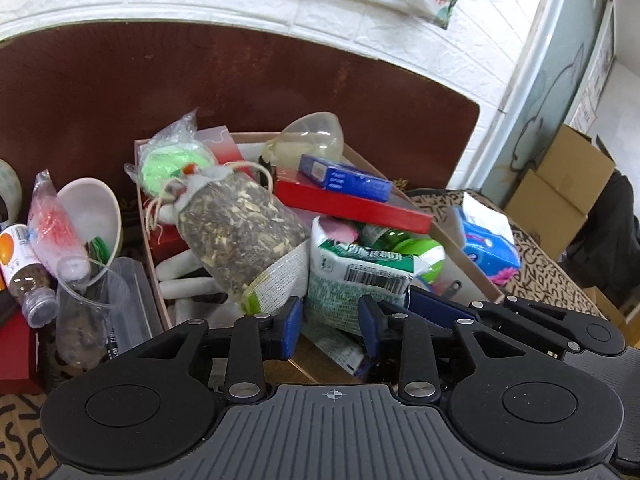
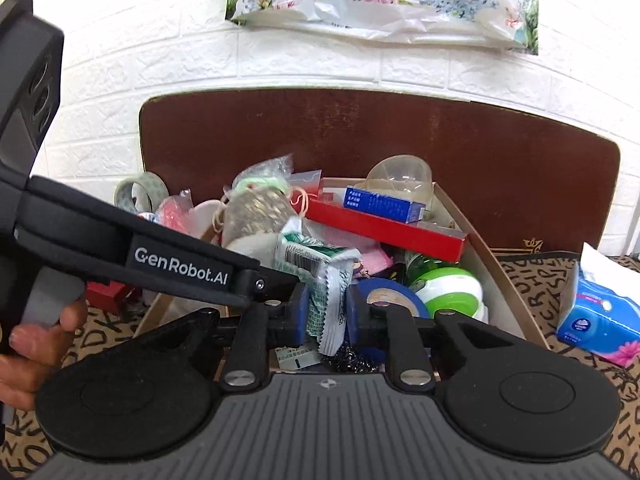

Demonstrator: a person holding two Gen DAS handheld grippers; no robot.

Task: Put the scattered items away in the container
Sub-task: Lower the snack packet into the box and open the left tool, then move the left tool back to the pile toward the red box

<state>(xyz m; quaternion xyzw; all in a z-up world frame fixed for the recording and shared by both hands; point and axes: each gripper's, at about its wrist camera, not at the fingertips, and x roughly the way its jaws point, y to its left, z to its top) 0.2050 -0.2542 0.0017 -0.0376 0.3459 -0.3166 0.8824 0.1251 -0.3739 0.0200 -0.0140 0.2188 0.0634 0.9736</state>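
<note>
Between both claws [image 1: 330, 326], green packet [image 1: 352, 280] over the box [image 1: 464, 252]

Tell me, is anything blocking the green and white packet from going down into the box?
Yes. Both claws, left and right, pinch the green and white packet over the cardboard box. The box is piled full: the blue tape roll and green and white tub lie just beyond it, leaving little room.

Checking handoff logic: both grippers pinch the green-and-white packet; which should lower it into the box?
Either could. The left hand-held gripper and right hand-held gripper both clamp the green-and-white packet directly above the cardboard box.
</note>
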